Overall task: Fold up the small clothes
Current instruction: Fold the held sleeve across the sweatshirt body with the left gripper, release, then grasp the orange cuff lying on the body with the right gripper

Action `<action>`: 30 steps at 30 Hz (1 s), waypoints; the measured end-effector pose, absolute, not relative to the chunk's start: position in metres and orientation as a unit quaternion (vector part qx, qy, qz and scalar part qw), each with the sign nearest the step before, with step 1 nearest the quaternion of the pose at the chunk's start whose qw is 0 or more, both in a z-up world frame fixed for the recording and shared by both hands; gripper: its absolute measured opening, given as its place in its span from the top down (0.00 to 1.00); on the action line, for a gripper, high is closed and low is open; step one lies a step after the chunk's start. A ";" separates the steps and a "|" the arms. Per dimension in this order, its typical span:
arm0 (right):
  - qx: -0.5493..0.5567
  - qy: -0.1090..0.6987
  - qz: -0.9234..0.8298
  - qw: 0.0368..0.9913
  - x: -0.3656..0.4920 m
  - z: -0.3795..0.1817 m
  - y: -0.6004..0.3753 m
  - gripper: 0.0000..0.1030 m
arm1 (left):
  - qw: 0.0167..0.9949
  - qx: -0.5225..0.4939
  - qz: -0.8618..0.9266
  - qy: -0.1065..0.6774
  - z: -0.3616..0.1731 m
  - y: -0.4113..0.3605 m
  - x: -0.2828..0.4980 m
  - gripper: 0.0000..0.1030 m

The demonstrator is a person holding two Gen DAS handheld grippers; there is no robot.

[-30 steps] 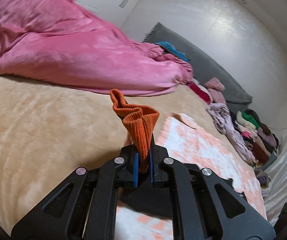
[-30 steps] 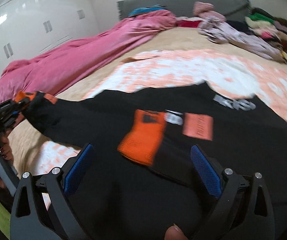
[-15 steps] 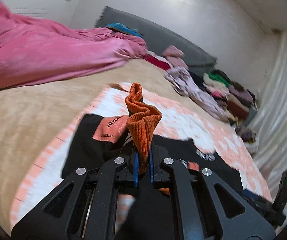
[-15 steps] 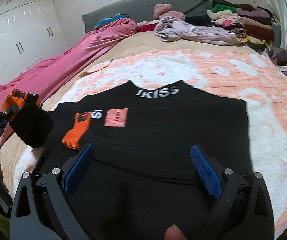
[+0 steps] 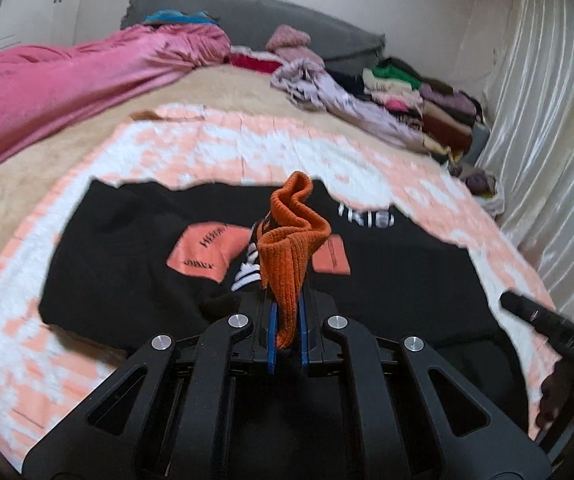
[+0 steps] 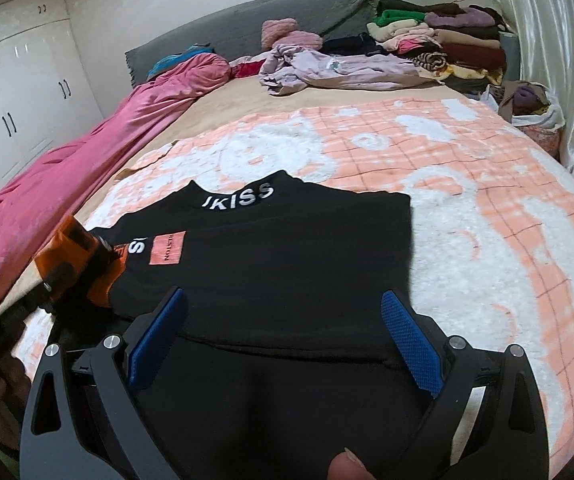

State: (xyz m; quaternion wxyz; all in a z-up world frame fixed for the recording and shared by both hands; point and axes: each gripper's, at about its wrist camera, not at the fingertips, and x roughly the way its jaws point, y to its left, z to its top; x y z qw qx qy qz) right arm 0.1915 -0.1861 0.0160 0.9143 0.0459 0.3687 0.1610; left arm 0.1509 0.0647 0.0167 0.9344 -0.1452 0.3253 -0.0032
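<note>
A wide bed (image 6: 247, 108) with a beige cover fills the room, backed by a grey headboard (image 6: 247, 24), with white wardrobe doors (image 6: 15, 92) along the left wall and a pale satin curtain (image 5: 547, 140) on the right. A pink duvet (image 5: 67, 84) lies bunched along the left side of the bed, and a heap of mixed clothes (image 6: 439, 40) is piled against the headboard at the far right, with a lilac garment (image 6: 327, 68) sprawled in front of it. An orange-and-white blanket (image 6: 467, 200) is spread over the near half of the bed, and the black sweater (image 6: 287, 260) lies flat on it, its collar lettered "IKISS" pointing toward the headboard and an orange patch (image 6: 165, 248) showing near its left side. One sleeve is lifted off the body of the sweater: its ribbed orange cuff (image 5: 291, 248) stands up, pinched between the blue pads of the left gripper (image 5: 285, 320), whose fingers are pressed tight on the knit. From the right wrist view that gripper and cuff appear blurred at the sweater's left edge, so the sleeve beneath them is hard to make out. The right gripper (image 6: 283, 340) hangs over the sweater's near hem with its blue pads (image 6: 411, 344) spread wide and nothing between them; a fingertip shows at the bottom edge of that view. Its dark body enters the left wrist view from the right, low over the blanket.
</note>
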 end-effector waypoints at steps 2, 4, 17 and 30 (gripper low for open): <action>0.045 0.369 0.158 0.915 0.192 0.018 -0.186 0.06 | 0.933 -0.138 -0.011 0.334 0.010 0.058 0.152 0.96; 0.048 0.367 0.158 0.915 0.192 0.020 -0.185 0.06 | 0.931 -0.127 -0.025 0.342 0.004 0.051 0.151 0.88; 0.057 0.368 0.189 0.909 0.200 0.032 -0.153 0.06 | 0.915 -0.132 -0.113 0.365 0.001 0.040 0.135 0.80; 0.033 0.433 0.289 0.853 0.223 -0.004 -0.051 0.08 | 0.932 -0.127 0.096 0.325 0.016 0.130 0.132 0.63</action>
